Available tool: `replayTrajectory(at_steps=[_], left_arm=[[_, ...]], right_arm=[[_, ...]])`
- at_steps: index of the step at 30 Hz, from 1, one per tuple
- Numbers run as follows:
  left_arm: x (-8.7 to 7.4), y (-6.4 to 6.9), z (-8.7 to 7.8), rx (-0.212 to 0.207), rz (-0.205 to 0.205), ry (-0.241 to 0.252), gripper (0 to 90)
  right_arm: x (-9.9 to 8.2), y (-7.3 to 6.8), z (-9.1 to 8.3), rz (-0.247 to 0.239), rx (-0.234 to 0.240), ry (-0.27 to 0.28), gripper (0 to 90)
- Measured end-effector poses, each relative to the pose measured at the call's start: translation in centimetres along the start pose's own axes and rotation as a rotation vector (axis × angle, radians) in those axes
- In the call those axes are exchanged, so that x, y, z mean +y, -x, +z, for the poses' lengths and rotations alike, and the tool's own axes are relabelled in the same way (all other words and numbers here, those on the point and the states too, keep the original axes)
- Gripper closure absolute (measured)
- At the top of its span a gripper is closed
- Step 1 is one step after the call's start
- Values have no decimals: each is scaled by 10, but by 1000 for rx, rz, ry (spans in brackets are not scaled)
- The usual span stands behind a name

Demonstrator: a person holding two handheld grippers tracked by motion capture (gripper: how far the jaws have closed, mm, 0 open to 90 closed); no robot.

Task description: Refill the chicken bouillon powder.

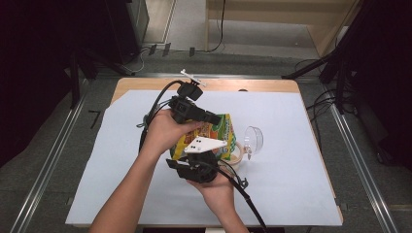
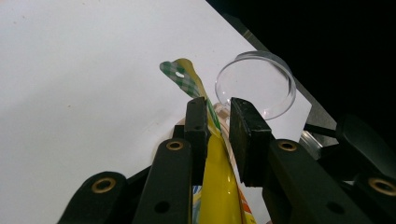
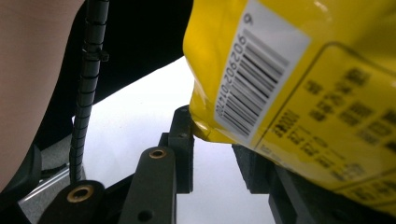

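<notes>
Pouch point(image 1: 221, 133), light, soft and slippery, suits seam grips: left gripper point(image 2: 218, 126) clamps its top edge, right gripper point(image 3: 212, 154) pinches a bottom corner.

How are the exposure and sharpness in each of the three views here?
High view: evenly lit, sharp, dark corners. Left gripper view: white table cover blown out, glare streak on the yellow bag. Right gripper view: barcode readable, the bag's small print blurred.
</notes>
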State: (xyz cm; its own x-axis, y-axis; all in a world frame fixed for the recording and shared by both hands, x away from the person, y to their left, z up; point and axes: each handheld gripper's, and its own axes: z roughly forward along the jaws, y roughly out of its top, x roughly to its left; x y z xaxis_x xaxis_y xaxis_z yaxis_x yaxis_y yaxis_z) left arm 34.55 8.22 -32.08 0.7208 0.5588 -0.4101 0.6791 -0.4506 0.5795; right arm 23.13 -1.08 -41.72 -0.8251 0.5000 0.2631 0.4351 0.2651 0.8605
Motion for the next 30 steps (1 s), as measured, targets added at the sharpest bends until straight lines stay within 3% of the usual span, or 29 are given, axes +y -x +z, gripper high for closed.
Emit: replayTrajectory(at_steps=[19, 30], left_arm=[[-2, -2, 0, 1, 2, -6, 776], [-12, -3, 0, -7, 3, 9, 776]], right_arm=[[-1, 0, 1, -12, -3, -12, 707], [-7, -2, 4, -34, -5, -19, 704]])
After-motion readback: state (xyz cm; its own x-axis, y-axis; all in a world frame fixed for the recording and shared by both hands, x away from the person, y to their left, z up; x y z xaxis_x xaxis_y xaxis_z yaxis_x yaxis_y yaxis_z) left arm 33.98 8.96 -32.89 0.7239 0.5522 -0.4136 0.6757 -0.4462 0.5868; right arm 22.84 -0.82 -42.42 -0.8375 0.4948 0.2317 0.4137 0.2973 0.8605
